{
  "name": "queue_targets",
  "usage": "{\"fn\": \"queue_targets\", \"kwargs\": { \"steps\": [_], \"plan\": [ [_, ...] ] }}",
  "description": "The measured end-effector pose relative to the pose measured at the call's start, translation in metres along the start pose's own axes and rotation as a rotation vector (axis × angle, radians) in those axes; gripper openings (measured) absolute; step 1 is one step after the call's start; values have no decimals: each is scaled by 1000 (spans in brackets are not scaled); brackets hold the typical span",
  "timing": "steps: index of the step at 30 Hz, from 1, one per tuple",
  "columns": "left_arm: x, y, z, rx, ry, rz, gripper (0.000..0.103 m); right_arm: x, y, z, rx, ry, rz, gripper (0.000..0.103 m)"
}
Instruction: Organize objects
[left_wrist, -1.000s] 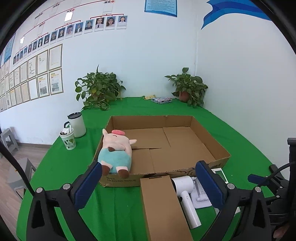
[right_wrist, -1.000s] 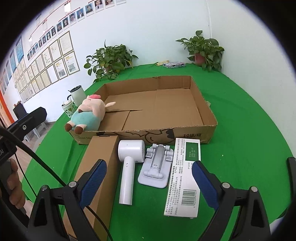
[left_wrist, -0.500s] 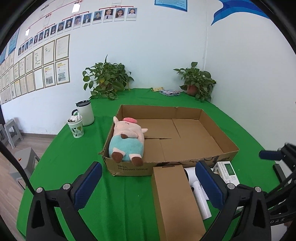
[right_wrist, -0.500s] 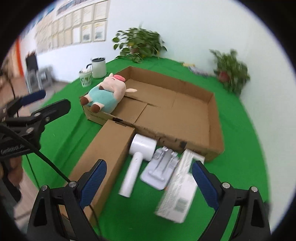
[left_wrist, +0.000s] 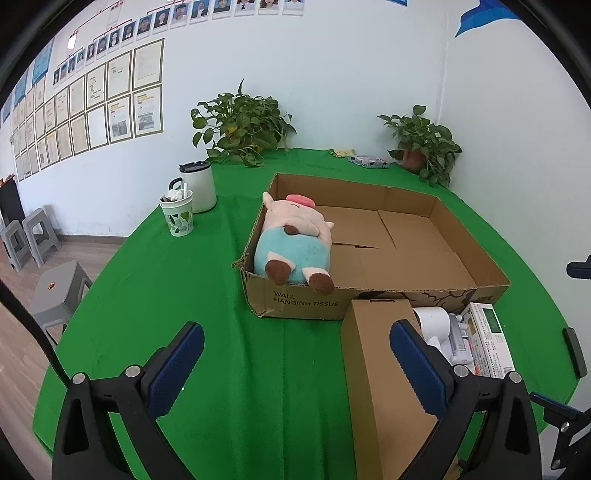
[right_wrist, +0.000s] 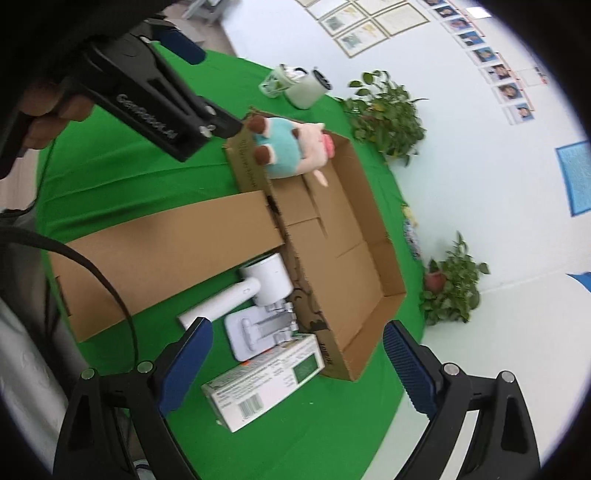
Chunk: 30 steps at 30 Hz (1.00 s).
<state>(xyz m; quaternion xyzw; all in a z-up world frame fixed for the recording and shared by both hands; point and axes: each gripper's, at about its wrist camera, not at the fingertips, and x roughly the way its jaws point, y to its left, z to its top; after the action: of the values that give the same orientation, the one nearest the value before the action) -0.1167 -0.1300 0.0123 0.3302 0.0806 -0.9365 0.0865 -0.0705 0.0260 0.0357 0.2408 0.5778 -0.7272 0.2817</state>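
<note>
- A round table (left_wrist: 192, 280) under a green cloth stands by a white wall hung with framed papers (left_wrist: 122, 92); two potted plants (left_wrist: 240, 125) sit at its far edge.
- A shallow cardboard tray (left_wrist: 469, 251) lies on the cloth, with a plush pig (left_wrist: 291, 243) lying in its near-left corner.
- Just in front of the tray lie a long brown box (right_wrist: 162, 254), a white hair dryer (right_wrist: 255, 284), a white stand (right_wrist: 258, 332) and a printed carton (right_wrist: 262, 380).
- The left gripper (left_wrist: 295, 362) hangs above the cloth, fingers wide apart, holding nothing.
- The right gripper (right_wrist: 295, 354), tilted, hangs over the carton, fingers wide apart, empty.
</note>
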Motion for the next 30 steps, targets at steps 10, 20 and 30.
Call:
{"fn": "queue_targets", "kwargs": {
  "steps": [10, 20, 30],
  "plan": [
    [26, 23, -8, -60, 49, 41, 101, 23, -2, 17, -5, 48, 69, 94],
    [43, 20, -13, -33, 80, 75, 101, 16, 28, 3, -208, 105, 23, 94],
    [55, 24, -14, -32, 89, 71, 101, 21, 7, 9, -129, 54, 133, 94]
  ]
}}
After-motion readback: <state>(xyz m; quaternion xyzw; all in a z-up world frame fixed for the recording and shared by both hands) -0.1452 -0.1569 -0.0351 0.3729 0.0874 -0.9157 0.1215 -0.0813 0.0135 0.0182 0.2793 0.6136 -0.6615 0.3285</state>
